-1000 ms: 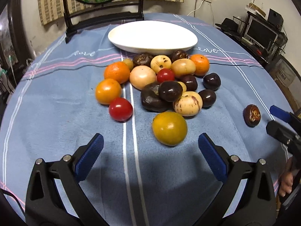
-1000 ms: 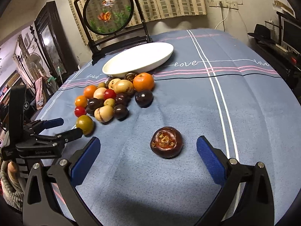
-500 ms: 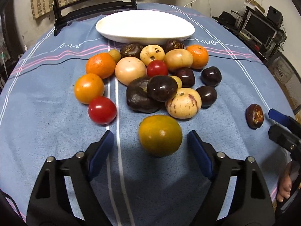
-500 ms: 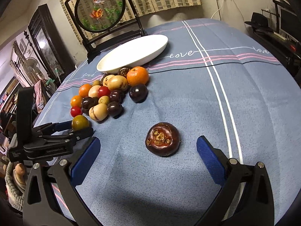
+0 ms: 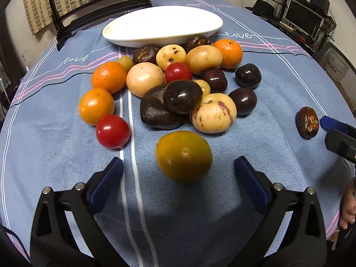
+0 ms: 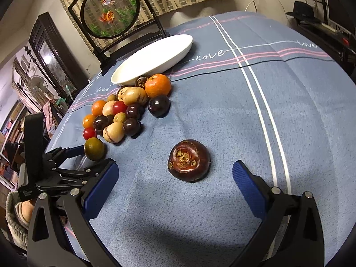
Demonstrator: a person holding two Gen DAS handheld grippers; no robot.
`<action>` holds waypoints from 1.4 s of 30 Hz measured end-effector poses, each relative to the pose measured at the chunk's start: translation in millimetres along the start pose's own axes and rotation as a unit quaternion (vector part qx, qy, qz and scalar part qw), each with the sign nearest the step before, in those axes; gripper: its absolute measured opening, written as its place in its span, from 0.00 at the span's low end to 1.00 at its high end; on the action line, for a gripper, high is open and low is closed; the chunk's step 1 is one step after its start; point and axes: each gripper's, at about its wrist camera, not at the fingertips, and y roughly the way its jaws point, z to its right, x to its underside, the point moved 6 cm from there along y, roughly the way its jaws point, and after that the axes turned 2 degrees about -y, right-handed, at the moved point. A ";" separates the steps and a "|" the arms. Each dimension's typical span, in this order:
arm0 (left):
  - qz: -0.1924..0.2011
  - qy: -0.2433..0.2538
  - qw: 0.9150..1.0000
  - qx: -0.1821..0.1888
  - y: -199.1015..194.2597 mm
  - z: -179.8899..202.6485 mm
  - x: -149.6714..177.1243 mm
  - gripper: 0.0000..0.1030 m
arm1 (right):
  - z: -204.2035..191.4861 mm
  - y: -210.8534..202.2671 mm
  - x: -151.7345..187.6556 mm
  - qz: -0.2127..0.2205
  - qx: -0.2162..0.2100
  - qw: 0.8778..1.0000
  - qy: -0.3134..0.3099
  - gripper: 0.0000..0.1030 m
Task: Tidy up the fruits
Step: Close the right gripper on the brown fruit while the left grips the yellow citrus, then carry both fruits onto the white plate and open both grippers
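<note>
Two grabs are lining up at once. Left gripper [image 5: 178, 173] has its jaws opening, now spread wide, with the green-orange fruit [image 5: 183, 156] between the pads but clear of both. That fruit sits alone on the cloth [image 5: 66, 155], at 6 o'clock from the fruit pile [image 5: 178, 84], with a red tomato [image 5: 113, 131] just beside it at 10 o'clock. To do this well, bring the pads level with the fruit's widest part before closing, and squeeze gently since a round skin can slip or roll. Keep the left pad away from the tomato.

Right gripper [image 6: 175, 178] is also spread wide and grips nothing. The dark fruit [image 6: 189, 160] lies just ahead of its pads, well apart from the pile. It looks flattened, so centre it and close across its broad sides.

White dish [image 5: 162, 24] waits empty at 12 o'clock beyond the pile, the likely place for both.
</note>
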 end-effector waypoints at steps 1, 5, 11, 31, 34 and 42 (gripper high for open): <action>-0.001 -0.005 1.000 0.002 -0.4 -0.8 0.1 0.98 | 0.9 0.1 0.1 -0.001 -0.003 1.000 0.004 0.99; 0.031 -0.045 0.996 0.071 -13.2 -3.3 -3.6 0.98 | 3.5 0.0 0.3 -0.002 -0.014 1.000 0.016 0.99; 0.050 -0.045 0.996 0.066 -19.8 0.1 -6.2 0.81 | 3.6 -0.1 0.1 -0.002 -0.017 1.000 0.019 0.99; 0.062 -0.039 0.994 0.086 -26.8 0.6 3.8 0.40 | -15.2 12.6 2.8 -0.026 0.027 0.998 -0.056 0.71; 0.064 -0.045 0.992 0.098 -27.9 -1.9 3.9 0.40 | -9.8 18.3 -2.1 -0.032 0.036 0.998 -0.046 0.67; 0.052 -0.036 0.991 0.117 -23.2 1.4 4.4 0.40 | -14.5 25.6 -2.3 -0.046 0.088 0.991 -0.093 0.50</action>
